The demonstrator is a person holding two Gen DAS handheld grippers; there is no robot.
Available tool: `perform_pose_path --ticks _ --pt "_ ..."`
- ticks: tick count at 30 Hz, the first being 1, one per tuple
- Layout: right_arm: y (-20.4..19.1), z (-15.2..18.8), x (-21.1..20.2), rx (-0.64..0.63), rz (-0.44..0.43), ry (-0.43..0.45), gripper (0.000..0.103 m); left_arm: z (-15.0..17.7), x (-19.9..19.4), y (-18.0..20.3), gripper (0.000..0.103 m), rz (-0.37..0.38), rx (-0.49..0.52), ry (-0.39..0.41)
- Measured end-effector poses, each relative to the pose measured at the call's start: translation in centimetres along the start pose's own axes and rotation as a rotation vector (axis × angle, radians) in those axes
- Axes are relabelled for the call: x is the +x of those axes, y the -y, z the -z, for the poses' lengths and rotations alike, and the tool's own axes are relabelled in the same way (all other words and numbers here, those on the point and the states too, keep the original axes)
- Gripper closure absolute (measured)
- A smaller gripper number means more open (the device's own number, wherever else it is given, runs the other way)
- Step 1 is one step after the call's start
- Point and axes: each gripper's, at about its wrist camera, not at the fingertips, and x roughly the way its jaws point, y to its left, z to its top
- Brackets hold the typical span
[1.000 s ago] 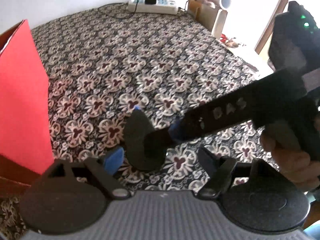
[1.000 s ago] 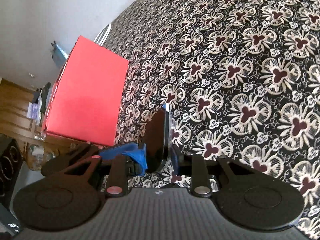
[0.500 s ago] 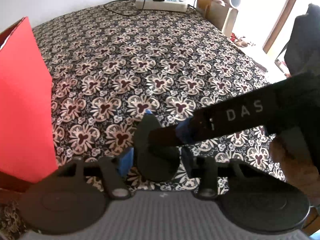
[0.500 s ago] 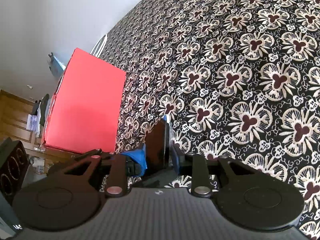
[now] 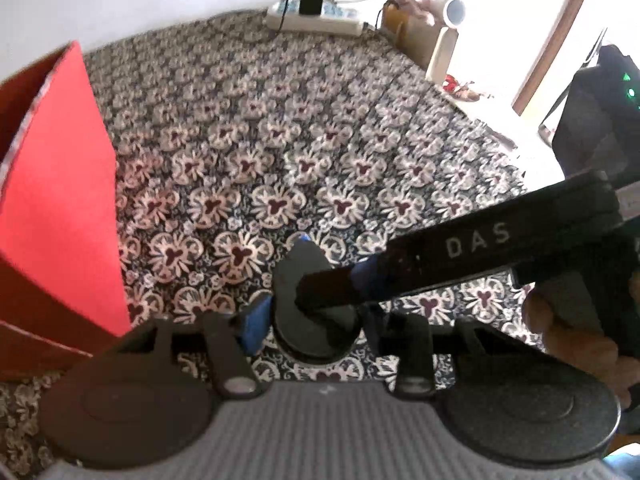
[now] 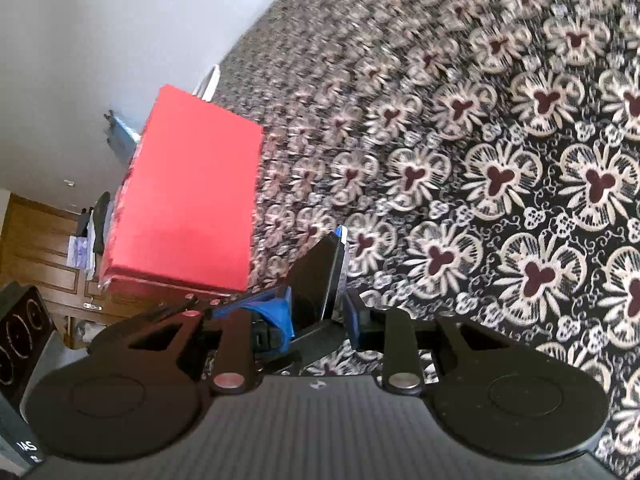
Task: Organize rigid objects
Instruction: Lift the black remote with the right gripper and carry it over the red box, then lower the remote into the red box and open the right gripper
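**Disc in mid-air, not yet boxed**

The one loose item in sight, a flat black disc [image 5: 308, 320], is off the cloth [image 5: 280, 152] and just right of the red box [image 5: 60, 200]. The right gripper [image 6: 320, 312] pinches its two faces. The left gripper [image 5: 312, 316] is narrow around its rim, with one blue pad at the edge. The far side is hidden, so I cannot tell whether it grips.

This looks like a handover, with stowing still to do. What the box already holds is not visible.

Away from the box the cloth lies bare, so there is free room. A power strip [image 5: 316, 24] sits at the far edge, well apart from the box. The box wall is the near obstacle, and the disc must rise over its rim.
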Motion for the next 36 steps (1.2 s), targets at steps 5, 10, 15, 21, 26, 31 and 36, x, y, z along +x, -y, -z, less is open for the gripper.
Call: perform_pose_path --ticks 5,10,15,21,26,31,36 --pt "-2.7 0.3 -2.0 -0.031 -0.028 0.073 0.094 -0.7 -3.4 -0.9 0.065 0.033 -0.002 0.087" --pt "-7.6 0.0 -3.3 -0.104 -0.063 0.18 0.094 -1.8 -8.4 -3.0 0.065 0.03 0.022 0.221" --pt "-13.6 -1.7 -2.1 -0.2 -0.118 0.262 0.094 -2.8 -13.3 -8.2 0.065 0.017 0.005 0.332" --pt "-19.8 -4.2 3.4 -0.32 -0.098 0.275 0.094 -4.1 -14.9 -15.6 0.065 -0.011 -0.042 0.332" --pt "-22.4 -5.7 8.1 -0.342 -0.042 0.264 0.094 -5.3 -13.9 -21.1 0.065 -0.034 -0.081 0.29" --pt "-23.2 -6.5 11.7 -0.321 0.025 0.236 0.095 -5.9 -11.2 -24.1 0.065 -0.057 -0.111 0.205" --pt "-23.1 -6.2 13.5 -0.324 0.112 0.226 0.094 -5.5 -9.4 -25.7 0.065 -0.058 -0.157 0.136"
